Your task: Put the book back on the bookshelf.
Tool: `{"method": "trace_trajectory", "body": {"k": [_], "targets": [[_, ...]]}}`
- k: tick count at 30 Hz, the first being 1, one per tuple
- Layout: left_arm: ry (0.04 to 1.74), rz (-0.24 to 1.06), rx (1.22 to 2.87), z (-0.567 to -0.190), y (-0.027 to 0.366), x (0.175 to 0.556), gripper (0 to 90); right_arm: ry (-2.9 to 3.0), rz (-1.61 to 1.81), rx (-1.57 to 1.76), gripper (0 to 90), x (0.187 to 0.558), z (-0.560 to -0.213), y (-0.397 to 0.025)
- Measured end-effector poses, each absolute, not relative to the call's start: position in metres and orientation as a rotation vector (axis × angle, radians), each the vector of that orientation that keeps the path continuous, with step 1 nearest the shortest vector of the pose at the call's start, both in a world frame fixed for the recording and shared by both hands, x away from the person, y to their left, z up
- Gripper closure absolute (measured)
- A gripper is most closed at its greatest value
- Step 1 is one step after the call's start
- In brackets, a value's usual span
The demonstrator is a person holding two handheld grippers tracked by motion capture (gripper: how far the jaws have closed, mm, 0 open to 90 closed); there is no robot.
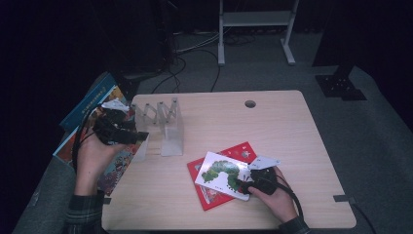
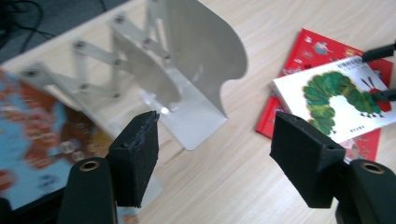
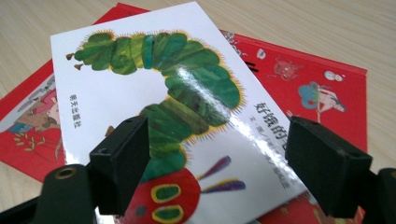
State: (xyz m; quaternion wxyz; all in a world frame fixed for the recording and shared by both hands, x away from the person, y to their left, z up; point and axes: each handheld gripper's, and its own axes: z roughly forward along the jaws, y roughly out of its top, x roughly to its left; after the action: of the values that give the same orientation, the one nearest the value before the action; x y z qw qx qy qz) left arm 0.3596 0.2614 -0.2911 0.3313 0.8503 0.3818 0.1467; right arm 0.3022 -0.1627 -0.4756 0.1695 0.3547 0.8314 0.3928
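A white caterpillar picture book (image 1: 220,171) (image 3: 154,88) (image 2: 336,100) lies askew on top of a red book (image 1: 210,199) (image 3: 317,88) (image 2: 308,51) at the table's front right. My right gripper (image 1: 242,185) (image 3: 224,165) stands open at the white book's near right end, its black jaws wide apart on either side of the caterpillar's red head. My left gripper (image 1: 136,136) (image 2: 219,161) hangs open with nothing in it, just in front of a silver accordion book rack (image 1: 163,124) (image 2: 187,79) at the table's back left.
A colourful map-like book (image 1: 119,163) (image 2: 32,135) lies at the table's left edge under my left hand. More books (image 1: 92,105) lie stacked off the table's left side. A cable hole (image 1: 250,104) sits near the far edge. Bare wood (image 1: 272,131) spans the table's middle and right.
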Motion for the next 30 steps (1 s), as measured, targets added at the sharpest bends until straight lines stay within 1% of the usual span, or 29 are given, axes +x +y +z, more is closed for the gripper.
{"method": "trace_trajectory", "body": {"k": [3,6,8,13,15,16,20,24,30], "targets": [[0.993,0.367,2.234,-0.303,0.252,0.360,24.8,2.359,1.127,1.006,21.1,0.301,-0.475,-0.168],[0.979,0.339,2.251,-0.315,0.244,0.360,23.3,2.360,1.125,1.009,21.1,0.300,-0.475,-0.174],[0.973,0.333,2.255,-0.324,0.238,0.359,18.5,2.359,1.126,1.012,21.1,0.299,-0.475,-0.178],[0.918,0.292,2.268,-0.350,0.223,0.356,13.9,2.359,1.120,1.026,21.1,0.296,-0.477,-0.185],[0.896,0.279,2.278,-0.361,0.216,0.355,9.3,2.366,1.121,1.025,21.1,0.294,-0.479,-0.187],[0.880,0.276,2.285,-0.367,0.213,0.354,8.9,2.370,1.122,1.021,20.9,0.293,-0.479,-0.187],[0.849,0.253,2.301,-0.390,0.200,0.352,2.4,2.373,1.139,1.024,19.3,0.289,-0.480,-0.188],[0.832,0.226,2.298,-0.408,0.190,0.353,0.2,2.380,1.147,1.013,18.1,0.284,-0.481,-0.187],[0.794,0.192,2.306,-0.429,0.174,0.355,0.0,2.382,1.147,1.001,17.2,0.274,-0.481,-0.187]]}}
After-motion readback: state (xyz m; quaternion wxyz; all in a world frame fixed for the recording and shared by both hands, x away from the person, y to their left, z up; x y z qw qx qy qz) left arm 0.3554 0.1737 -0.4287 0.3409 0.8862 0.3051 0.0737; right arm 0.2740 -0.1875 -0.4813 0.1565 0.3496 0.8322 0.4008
